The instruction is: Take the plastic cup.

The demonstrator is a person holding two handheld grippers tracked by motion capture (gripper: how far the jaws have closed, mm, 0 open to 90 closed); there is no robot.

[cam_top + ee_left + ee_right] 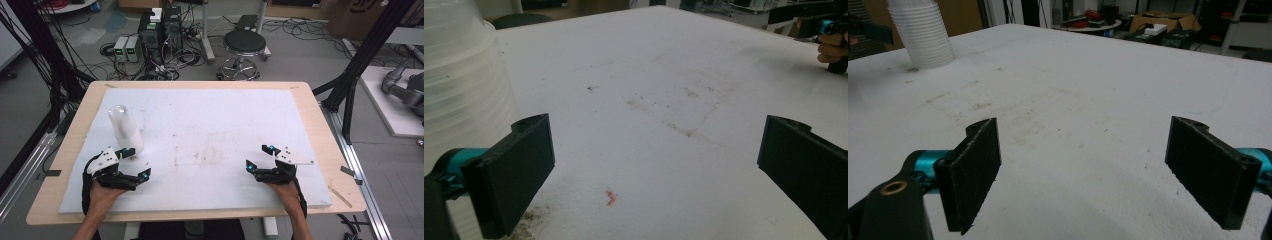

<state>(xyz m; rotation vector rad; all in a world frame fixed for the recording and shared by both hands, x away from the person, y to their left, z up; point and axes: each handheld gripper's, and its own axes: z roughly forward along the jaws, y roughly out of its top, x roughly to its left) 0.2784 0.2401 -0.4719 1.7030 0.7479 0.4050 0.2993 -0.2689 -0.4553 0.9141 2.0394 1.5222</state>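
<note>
White foam sheet (210, 145) covers most of the wooden tabletop (320, 125), leaving a strip of bare wood along each edge. A stack of translucent plastic cups (125, 129) stands upside down near the sheet's left side, leaning a little in the high view. The left hand-held gripper (137, 162) sits just in front of the stack, its jaws wide apart and gripping nothing, one jaw close beside the cups' rim. The right hand-held gripper (260, 157) hovers low near the front right part of the sheet, well apart from the cups, jaws likewise spread and empty. Between the two lies a broad bare stretch of sheet, marked with faint brown stains.

From the left hand-held gripper (651, 150) view, the cups (464, 90) loom at the left edge, showing their nested ribbed walls, and a small orange scrap (610, 197) lies on the sheet between the jaws. The right gripper view (1083, 165) shows the stack (923, 35) far off at upper left, open sheet running to the far edge.
</note>
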